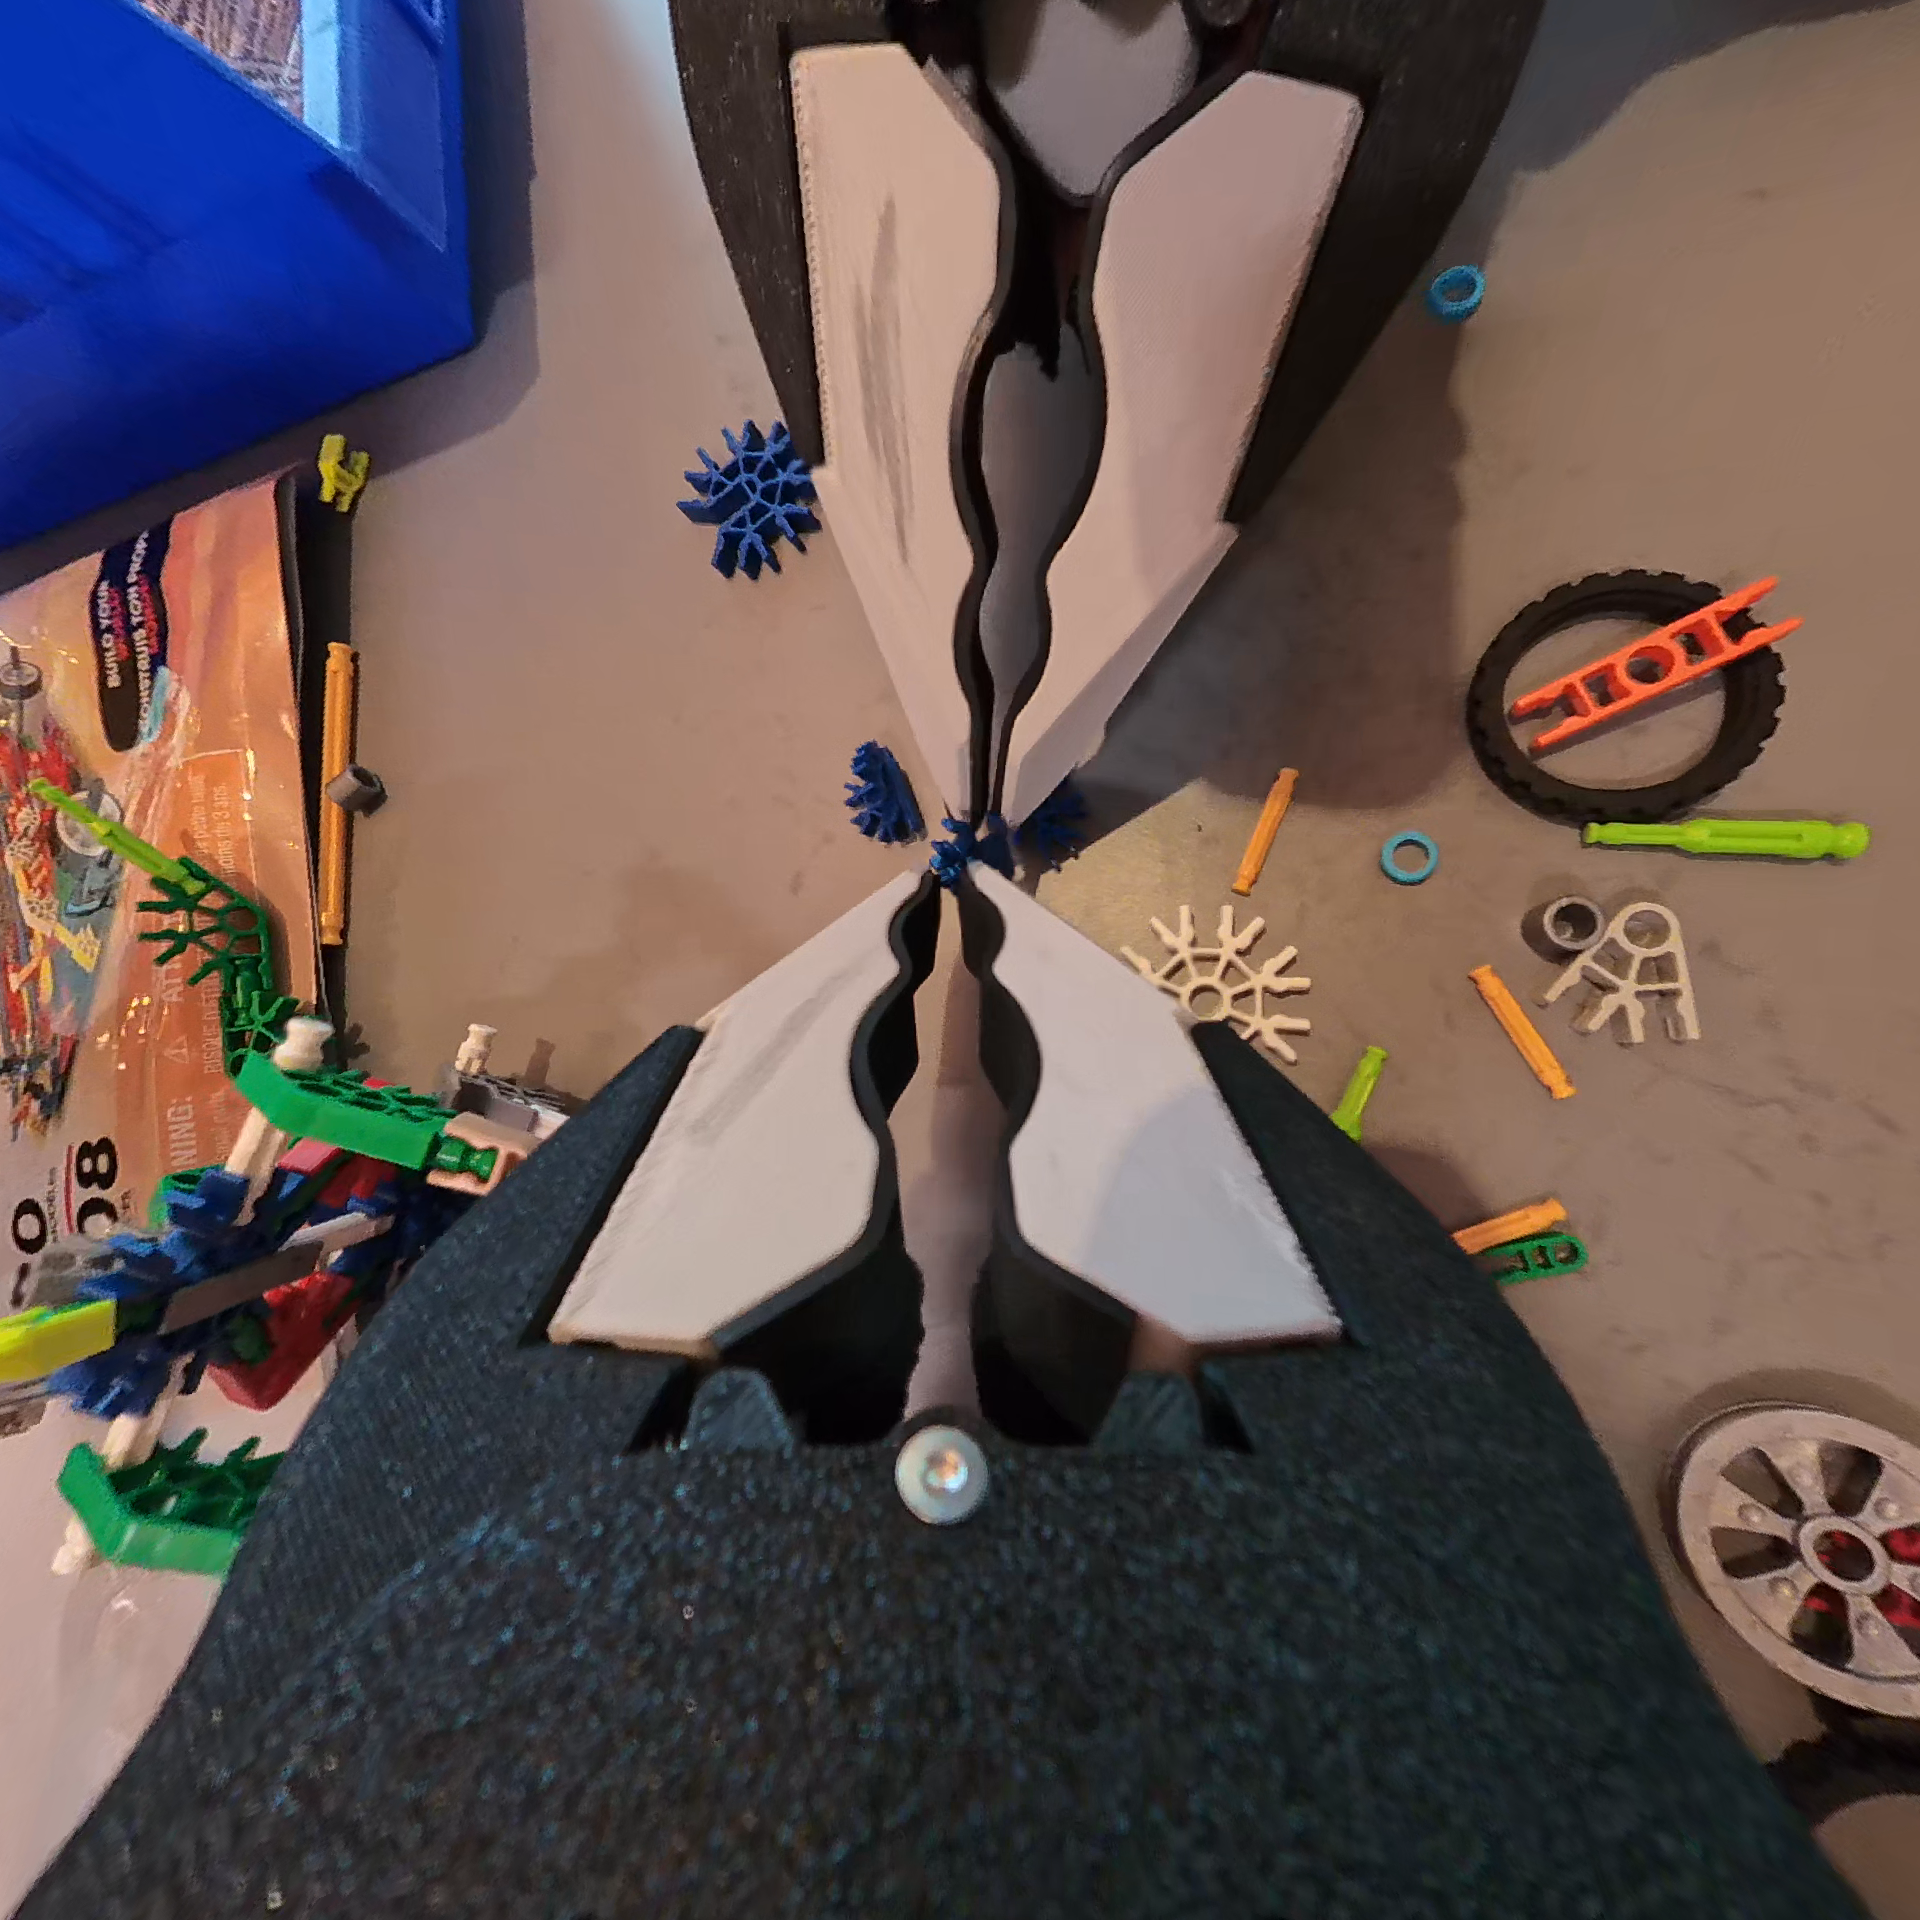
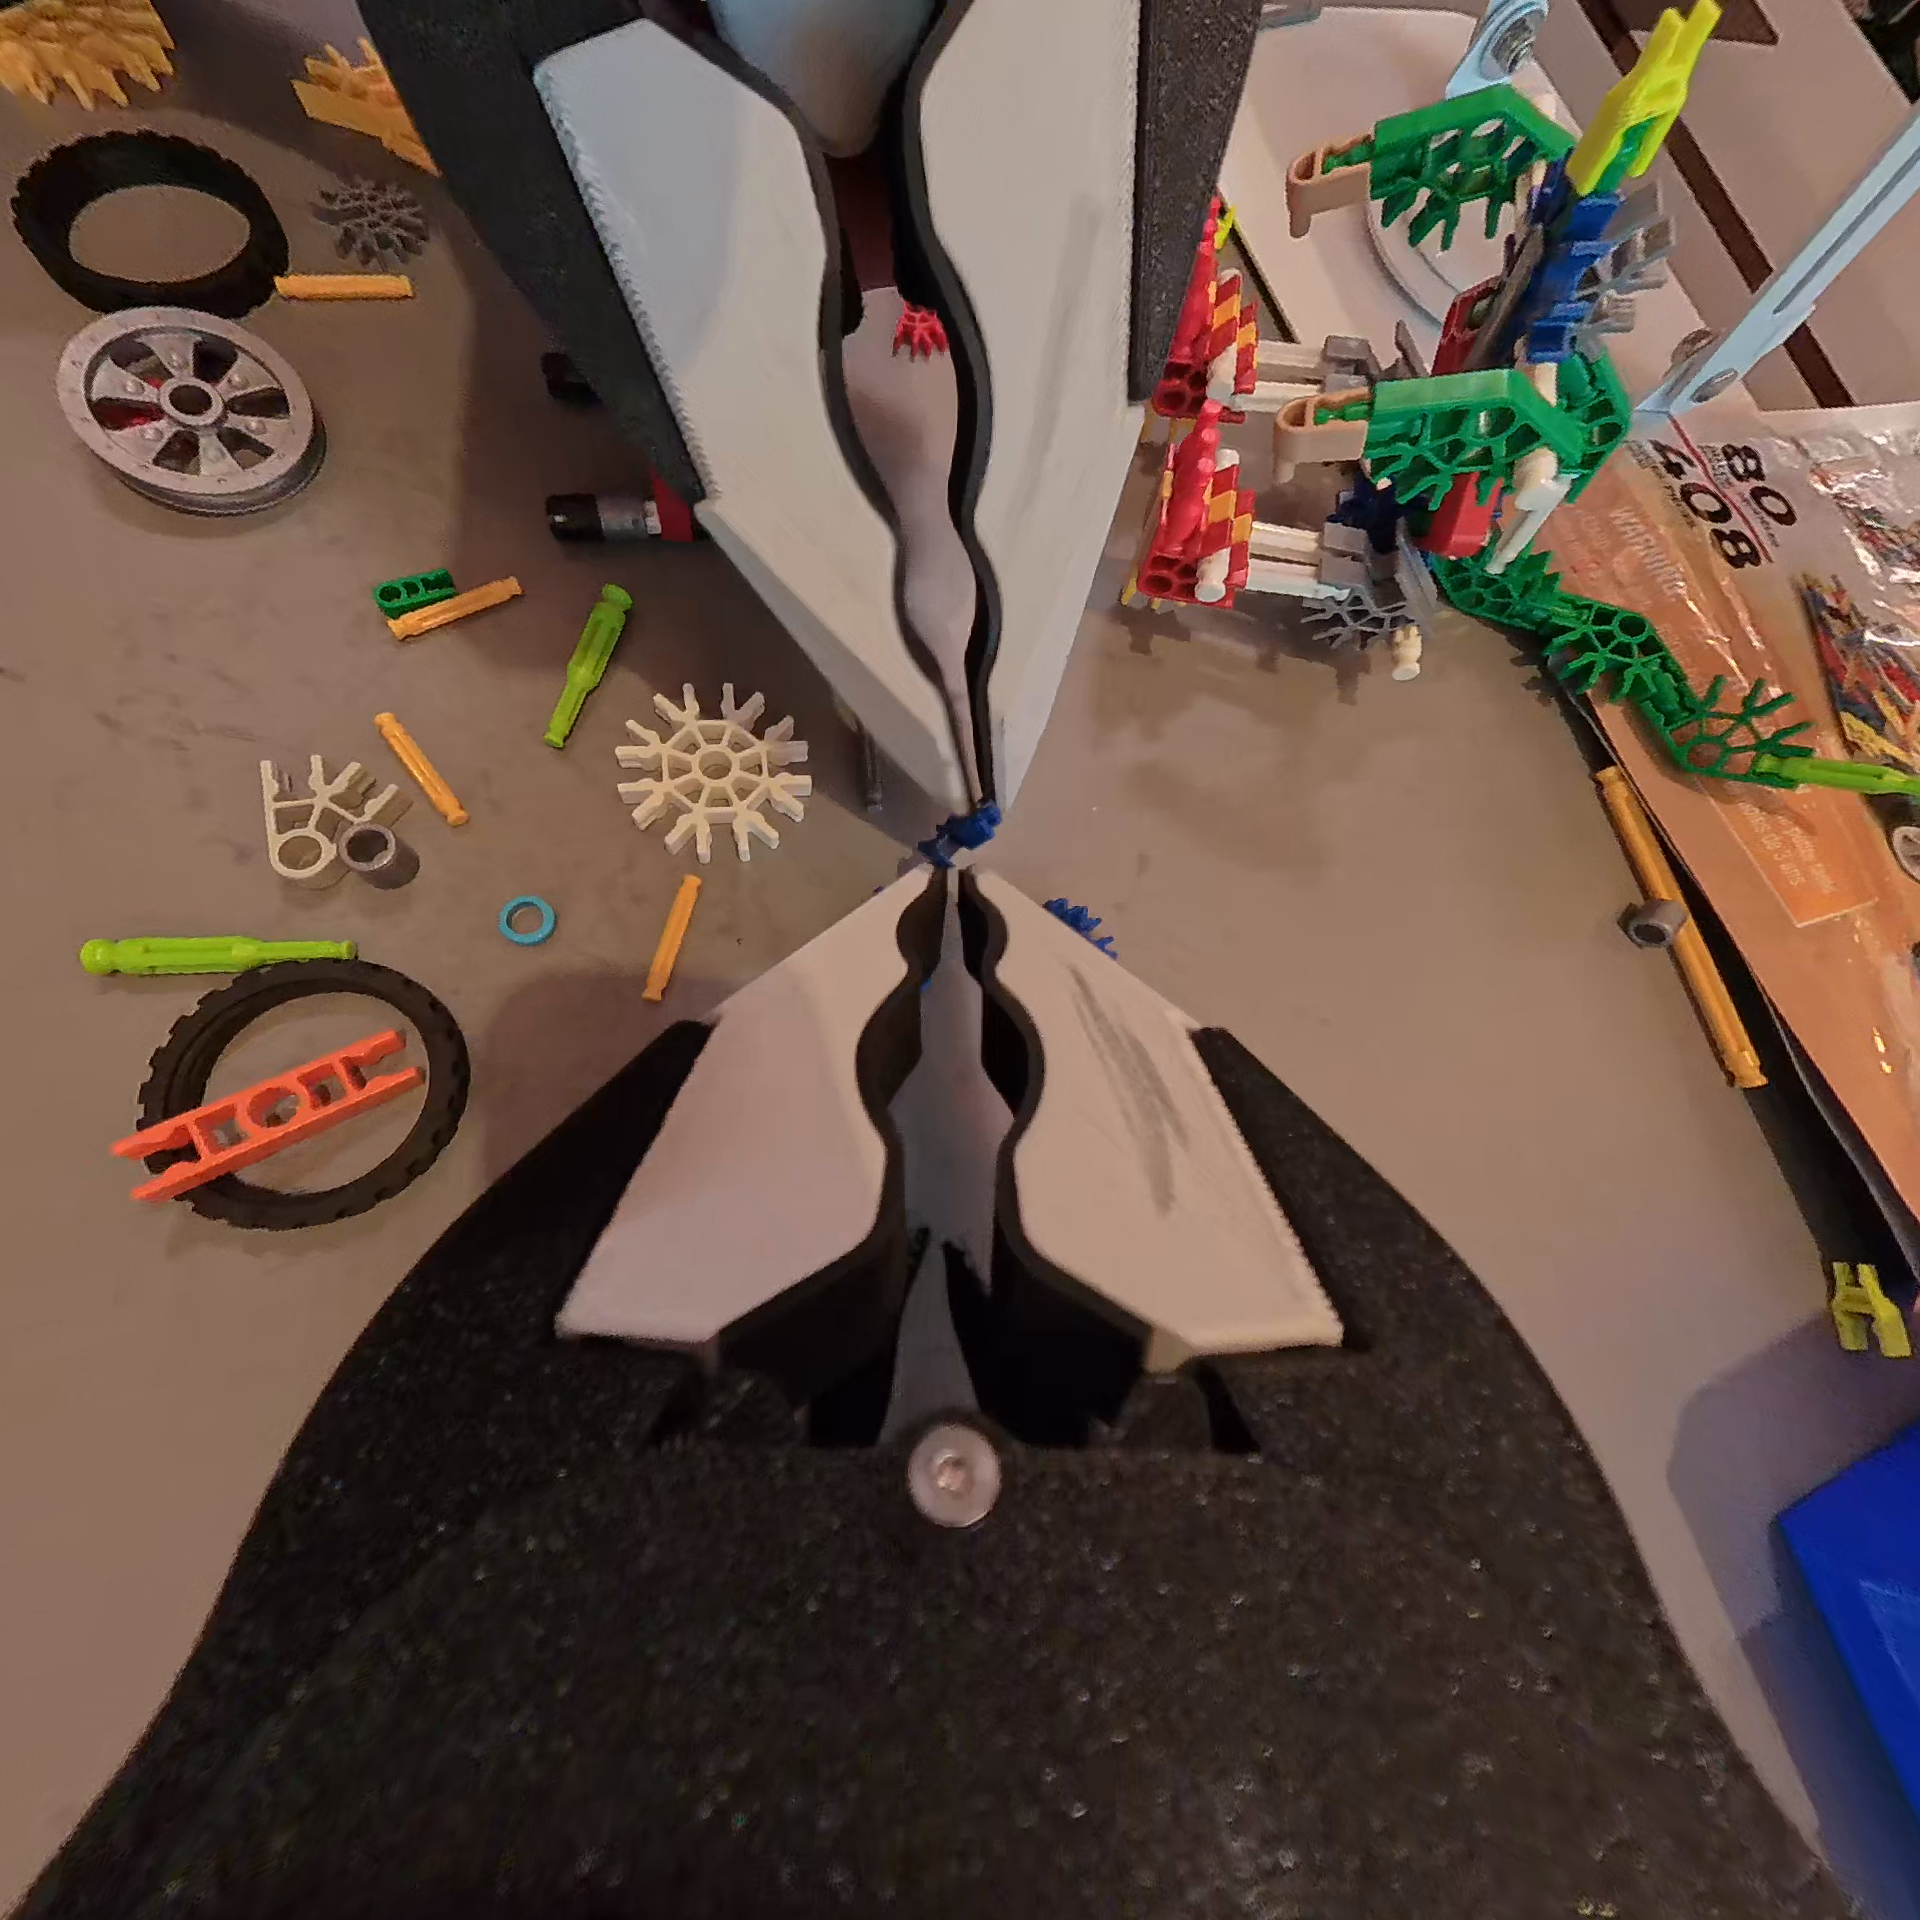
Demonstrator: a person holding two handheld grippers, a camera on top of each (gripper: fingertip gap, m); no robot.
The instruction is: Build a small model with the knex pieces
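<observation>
Both grippers meet tip to tip above the grey table [image 1: 644, 727]: left gripper [image 1: 943, 891] and right gripper [image 2: 951, 883], jaws nearly closed, each pinch the same small blue connector piece [image 1: 961, 847] between them. White snowflake connector [image 2: 713, 771] lies nearby.

Blue connector [image 1: 961, 847] — pinched tip-to-tip.
</observation>
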